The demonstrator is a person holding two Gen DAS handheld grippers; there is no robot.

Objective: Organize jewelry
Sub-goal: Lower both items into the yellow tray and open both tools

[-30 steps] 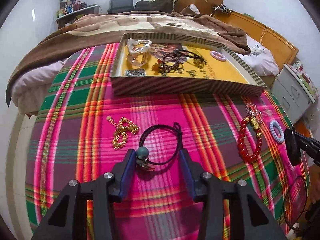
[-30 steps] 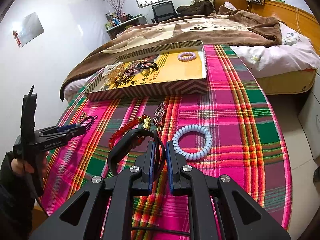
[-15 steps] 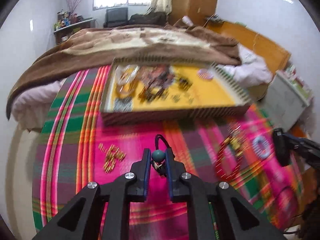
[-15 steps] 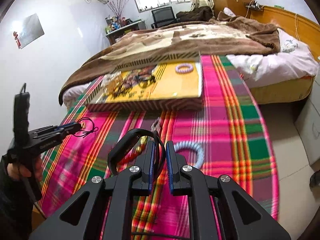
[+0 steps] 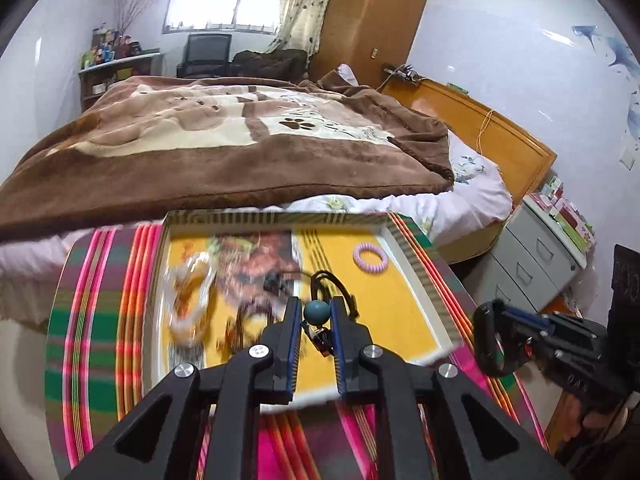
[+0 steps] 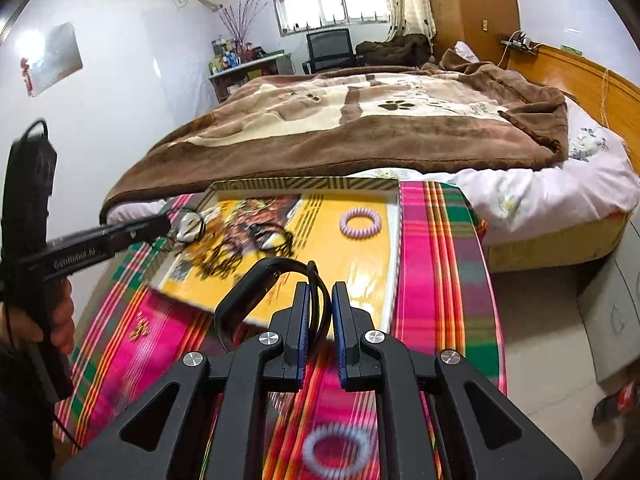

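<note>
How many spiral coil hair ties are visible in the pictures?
2. A pink coil hair tie lies inside the tray; a pale blue coil hair tie lies on the plaid cloth. Others may hide in the blurred pile.

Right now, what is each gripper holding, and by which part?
Left gripper: black cord bracelet, pinched at its teal bead. Right gripper: black band, gripped on its thin loop end.

Beaded cord (image 5: 318,312) (in left claw (image 5: 316,330))

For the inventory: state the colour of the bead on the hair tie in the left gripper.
Teal bead; the left wrist view shows it best.
</note>
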